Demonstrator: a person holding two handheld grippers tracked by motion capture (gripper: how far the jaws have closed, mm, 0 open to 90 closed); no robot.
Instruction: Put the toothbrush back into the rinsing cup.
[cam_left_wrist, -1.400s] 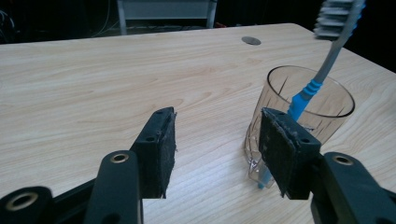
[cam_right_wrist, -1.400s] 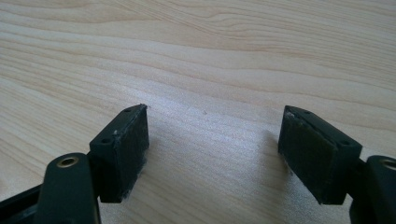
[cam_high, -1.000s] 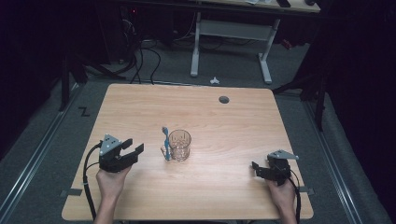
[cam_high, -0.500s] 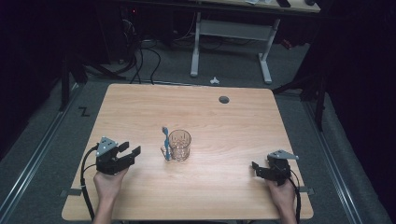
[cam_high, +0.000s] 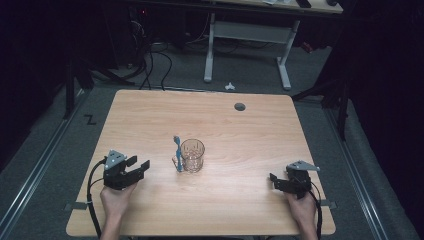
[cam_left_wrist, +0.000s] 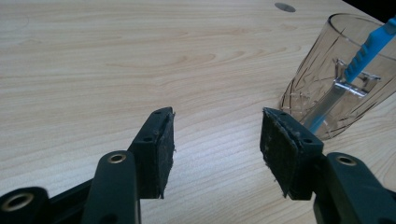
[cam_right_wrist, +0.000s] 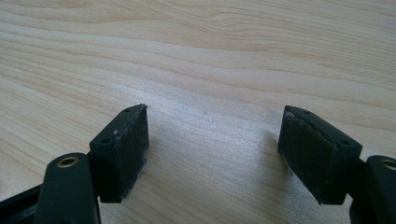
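— Where's the glass?

— The clear glass tumbler (cam_high: 192, 155) stands upright near the middle of my table (cam_high: 150, 115), a little toward my side. A blue toothbrush (cam_high: 177, 152) stands in it, leaning on the rim at the left. In my left gripper view the glass (cam_left_wrist: 334, 79) sits up and to the right, past my right-hand pad, with the toothbrush (cam_left_wrist: 369, 49) slanting across it.

— Any writing on them?

— None I can read. The glass has a cut pattern; the brush handle has ridges. There's a small black Z-shaped mark (cam_high: 90, 119) on the floor left of the table.

— Your tongs?

— My left gripper (cam_high: 137, 169) is partly open, nothing between the pads, pointing toward the glass but apart from it. In its own view (cam_left_wrist: 217, 144) bare wood shows in the gap. My right gripper (cam_high: 274, 179) sits near the table's right front corner, well apart from the glass, jaws wide and empty (cam_right_wrist: 212, 149).

— Room to move?

— Plenty. Bare wood lies all round the glass. A round grey cable hole (cam_high: 240, 106) sits near the far edge. My hands are close to the near edge.
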